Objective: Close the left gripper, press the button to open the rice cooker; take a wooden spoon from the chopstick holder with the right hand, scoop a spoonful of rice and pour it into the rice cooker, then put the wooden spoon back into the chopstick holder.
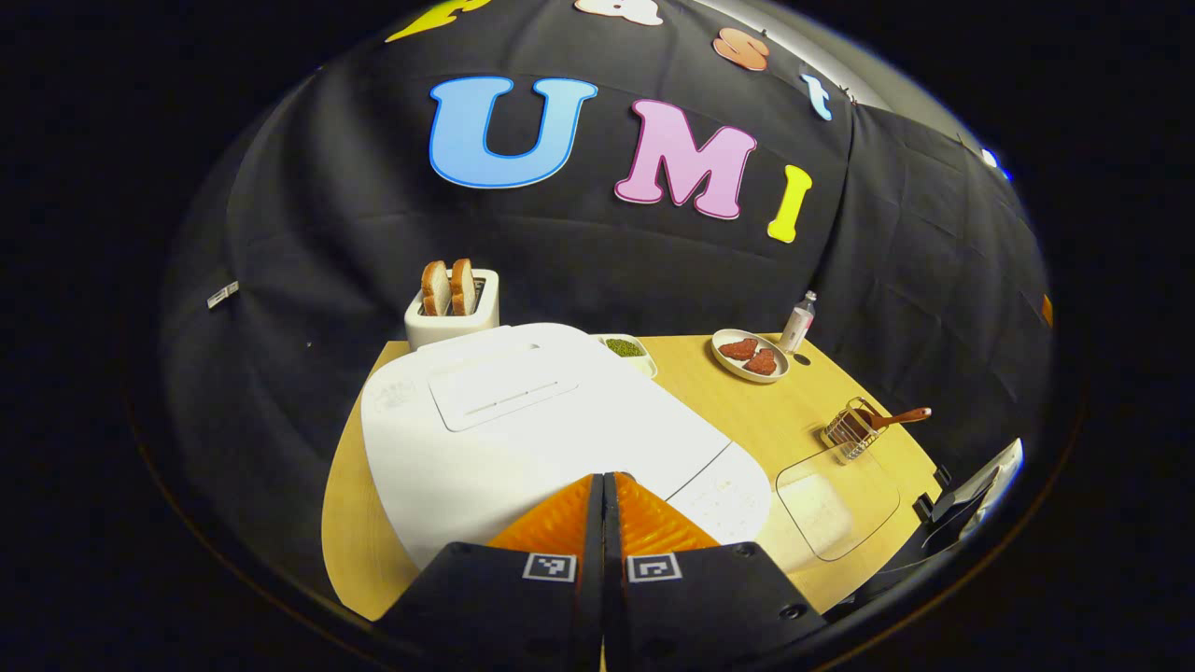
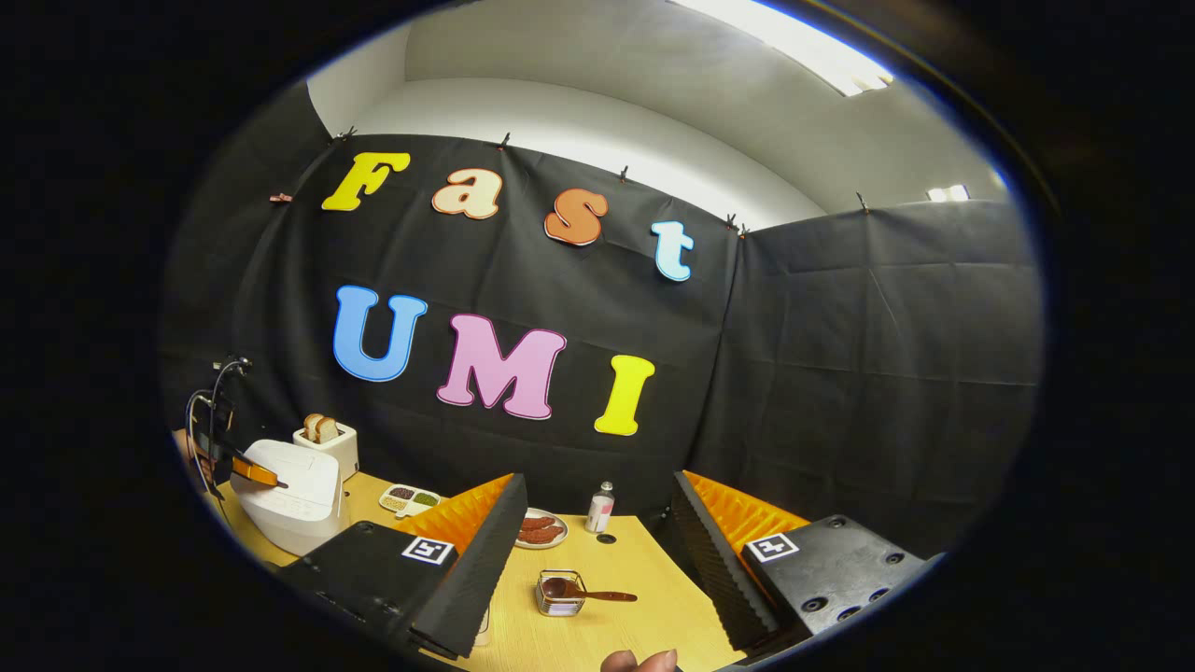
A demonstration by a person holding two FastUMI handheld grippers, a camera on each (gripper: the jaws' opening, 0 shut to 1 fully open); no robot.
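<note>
Left gripper view: wooden table [image 1: 709, 392] carrying rice cooker [image 1: 523, 429] directly ahead under left gripper [image 1: 603, 478], fingers pressing together, empty; risking sliding off lid, missing button.
Right gripper view: right gripper [image 2: 597, 523] gaping wide, wooden spoon [image 2: 583, 592] lying in chopstick holder [image 2: 560, 595] just ahead between fingers; tilted handle possibly slipping.

Rice cooker [image 1: 523, 420] front edge and button behind the left tongs [image 1: 603, 485]; clear container [image 2: 482, 627] mostly hidden.
</note>
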